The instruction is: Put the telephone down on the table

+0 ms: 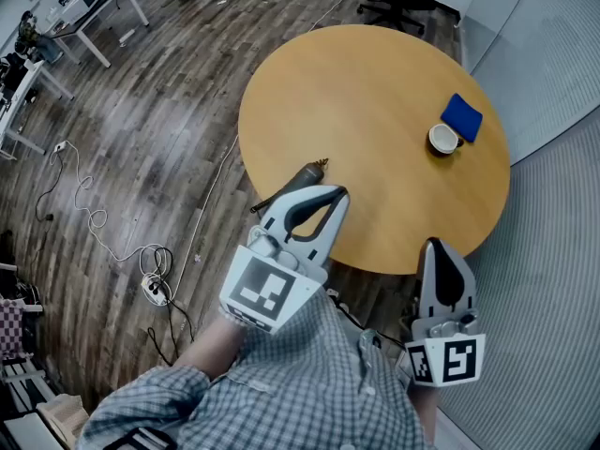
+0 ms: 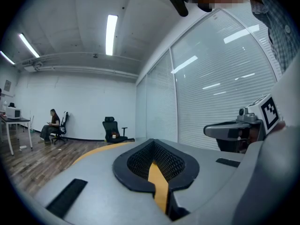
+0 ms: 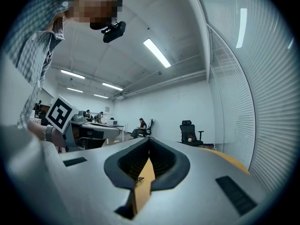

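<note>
The dark, slim telephone (image 1: 298, 178) lies at the near rim of the round wooden table (image 1: 375, 92), a blue square pad (image 1: 462, 117) touches a white round cup (image 1: 443, 139) by its right rim, and at the near rim the left gripper (image 1: 330, 198) and right gripper (image 1: 433, 246) have their jaws pressed together, empty.

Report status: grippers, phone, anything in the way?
Both shut, empty: left gripper, right gripper. Likely the phone: dark handset at table edge, ungripped. Blue cloth and cup far side, not in the way.
</note>
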A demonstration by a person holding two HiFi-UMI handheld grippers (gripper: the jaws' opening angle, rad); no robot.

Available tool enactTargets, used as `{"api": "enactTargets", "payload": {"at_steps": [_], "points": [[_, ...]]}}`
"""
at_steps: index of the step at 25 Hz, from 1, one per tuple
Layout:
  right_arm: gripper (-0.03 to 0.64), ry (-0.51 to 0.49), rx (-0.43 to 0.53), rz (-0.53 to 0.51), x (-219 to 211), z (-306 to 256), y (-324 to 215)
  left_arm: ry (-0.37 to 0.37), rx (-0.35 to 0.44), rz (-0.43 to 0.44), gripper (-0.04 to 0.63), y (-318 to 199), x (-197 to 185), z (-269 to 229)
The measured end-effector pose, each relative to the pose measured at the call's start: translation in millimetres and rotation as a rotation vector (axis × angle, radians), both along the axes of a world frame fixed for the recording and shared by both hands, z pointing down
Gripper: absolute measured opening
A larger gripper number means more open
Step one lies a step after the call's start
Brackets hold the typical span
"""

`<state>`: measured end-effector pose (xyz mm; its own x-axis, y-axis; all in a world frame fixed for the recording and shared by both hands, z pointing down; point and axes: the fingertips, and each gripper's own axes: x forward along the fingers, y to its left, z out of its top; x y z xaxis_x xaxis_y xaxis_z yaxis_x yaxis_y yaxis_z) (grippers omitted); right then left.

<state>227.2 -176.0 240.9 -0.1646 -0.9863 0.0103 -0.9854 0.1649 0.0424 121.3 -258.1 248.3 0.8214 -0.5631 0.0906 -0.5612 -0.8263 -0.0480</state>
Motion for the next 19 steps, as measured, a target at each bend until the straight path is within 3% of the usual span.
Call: {"api": "enactTargets", "payload": {"at_steps": [19], "points": [[0.010,0.004,-0.016,-0.004,-3.6,5.9,-3.2,-0.021,0.009,-0.002,0.008,-1.5,-0.6,5.9]]}}
